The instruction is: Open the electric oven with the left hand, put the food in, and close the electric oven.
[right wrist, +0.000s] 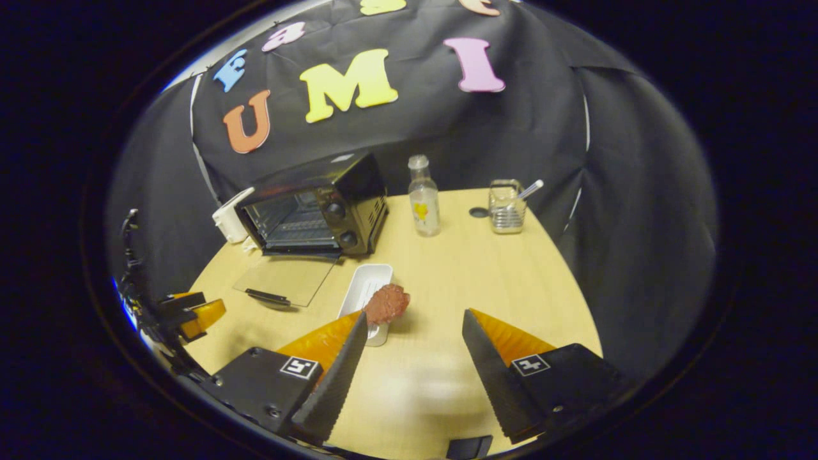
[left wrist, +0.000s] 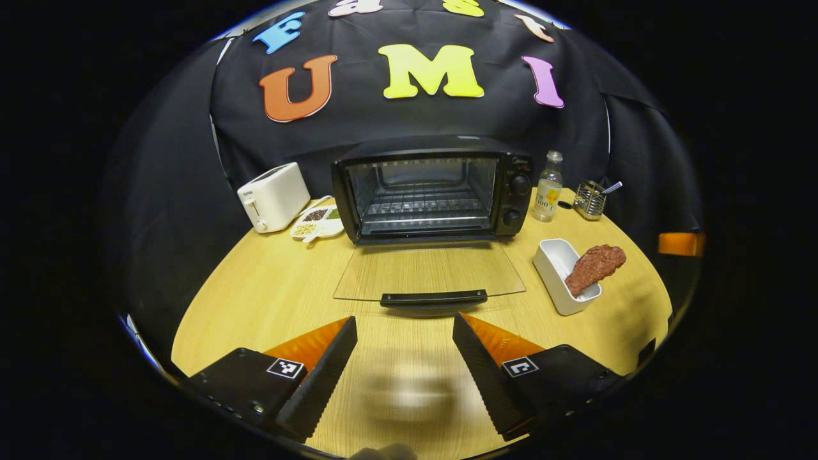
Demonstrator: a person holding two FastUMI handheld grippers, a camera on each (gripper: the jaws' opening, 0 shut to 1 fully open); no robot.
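Your black electric oven (left wrist: 434,191) stands open at 12 o'clock in the left gripper view, its glass door (left wrist: 428,271) lying flat on the pale wooden surface (left wrist: 268,287) with the black door handle (left wrist: 433,298) nearest you. The brown lump of food (right wrist: 386,303) rests on the lip of the white rectangular dish (right wrist: 365,291), at 11 o'clock in the right gripper view, overhanging the rim.

Both sets of tongs stand wide and hold nothing: the left tongs (left wrist: 404,358) just short of the handle, the right tongs (right wrist: 414,358) close by the food.

Your chief risk, I judge, is nudging the lump off the rim or tipping the light dish as you close on it. Carried low, it could also knock the lowered door.

Room is generous at 3 o'clock of the dish, where the clear glass bottle (right wrist: 424,199) and wire holder (right wrist: 507,207) stand well apart. At 9 o'clock the door hems you in.
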